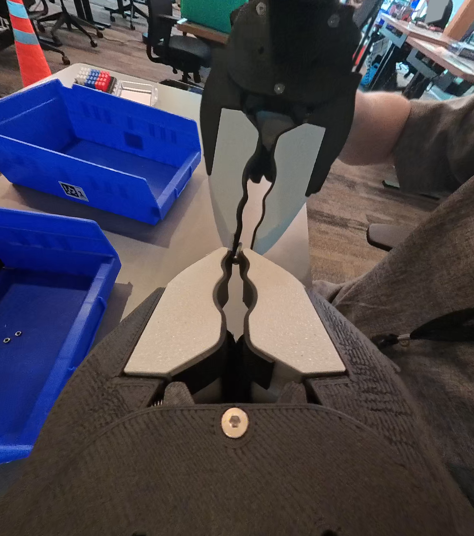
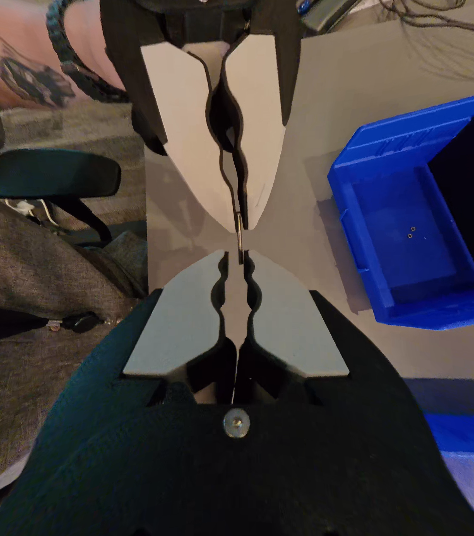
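Grey table (image 1: 172, 249) w/ two blue bins at left in the left wrist view: far bin (image 1: 90, 150) bears a black-and-white tag on its near wall, near bin (image 1: 27, 333) has two small nuts (image 1: 12, 337) on its floor. Far behind — a rack of white, blue and red blocks (image 1: 96, 79) and an orange cone (image 1: 28, 43). Person's grey sleeve (image 1: 432, 290) fills the right side.

Both grippers meet tip to tip above the table. Left gripper (image 1: 237, 255) — jaws nearly closed, pinching a small nut (image 1: 237, 253) at the tips. Right gripper (image 2: 235, 255) faces it; its jaws are narrow too, w/ a thin metal screw (image 2: 239, 240) between the tips, reaching across into the left gripper's tips. Whether the right tips actually clamp it — can't tell. Chair armrest (image 2: 56, 174) sits left of the table in the right wrist view.
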{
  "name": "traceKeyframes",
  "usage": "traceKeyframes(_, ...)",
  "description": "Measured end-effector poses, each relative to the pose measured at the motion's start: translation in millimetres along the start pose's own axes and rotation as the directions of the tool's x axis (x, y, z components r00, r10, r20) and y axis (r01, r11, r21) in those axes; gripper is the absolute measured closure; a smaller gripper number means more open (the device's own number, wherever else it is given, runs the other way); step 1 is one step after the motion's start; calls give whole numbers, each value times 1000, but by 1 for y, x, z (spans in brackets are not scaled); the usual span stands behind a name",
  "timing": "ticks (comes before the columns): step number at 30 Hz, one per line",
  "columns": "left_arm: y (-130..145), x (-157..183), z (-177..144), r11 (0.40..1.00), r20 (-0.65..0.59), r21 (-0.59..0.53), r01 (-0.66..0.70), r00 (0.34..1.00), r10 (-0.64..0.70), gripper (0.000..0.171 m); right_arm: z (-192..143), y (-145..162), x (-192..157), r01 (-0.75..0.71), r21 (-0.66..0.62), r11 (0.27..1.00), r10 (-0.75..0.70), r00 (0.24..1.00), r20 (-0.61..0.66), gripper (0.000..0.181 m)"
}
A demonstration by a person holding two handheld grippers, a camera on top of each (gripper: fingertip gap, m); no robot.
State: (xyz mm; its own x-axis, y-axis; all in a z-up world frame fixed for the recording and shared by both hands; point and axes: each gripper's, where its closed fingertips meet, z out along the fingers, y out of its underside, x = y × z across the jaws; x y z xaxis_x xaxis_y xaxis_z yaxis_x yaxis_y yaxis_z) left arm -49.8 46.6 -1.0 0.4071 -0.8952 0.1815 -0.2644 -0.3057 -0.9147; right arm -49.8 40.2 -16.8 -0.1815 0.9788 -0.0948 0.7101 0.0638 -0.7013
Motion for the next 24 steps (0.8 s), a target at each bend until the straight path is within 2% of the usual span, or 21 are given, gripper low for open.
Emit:
traceKeyframes(3, -7, -6, -4, 998, 30, 57, 25, 999, -26, 167, -8, -5, 3, -51, 107, 993, 50, 999, 16, 164)
traceKeyframes(5, -13, -12, -9, 993, 64, 110, 44, 997, -51, 167, -17, -12, 5, -124, 264, 957, 111, 992, 64, 164)
traceKeyframes(6, -17, -16, -12, 988, 84, 144, 51, 994, -63, 167, -24, -17, 4, -187, 368, 911, 153, 981, 119, 164)
traceKeyframes(8, -25, -21, -17, 975, 117, 211, 63, 989, -89, 167, -40, -25, 8, -354, 576, 737, 241, 933, 266, 165)
traceKeyframes(11, -34, -25, -18, 951, 168, 303, 69, 978, -124, 167, -53, -18, 30, -519, 756, 399, 353, 848, 396, 167)
traceKeyframes(15, -43, -31, -10, 913, 240, 404, 61, 956, -170, 167, -55, -15, 40, -566, 823, 53, 376, 775, 509, 172)
traceKeyframes(18, -48, -33, -7, 884, 257, 464, 55, 947, -193, 167, -55, -18, 44, -595, 794, -127, 333, 728, 599, 170)
traceKeyframes(22, -47, -34, 0, 872, 282, 487, 40, 938, -201, 167, -55, -27, 46, -619, 745, -247, 263, 697, 667, 161)
traceKeyframes(24, -47, -35, 1, 872, 304, 489, 22, 933, -194, 167, -54, -29, 47, -611, 745, -269, 263, 697, 667, 159)
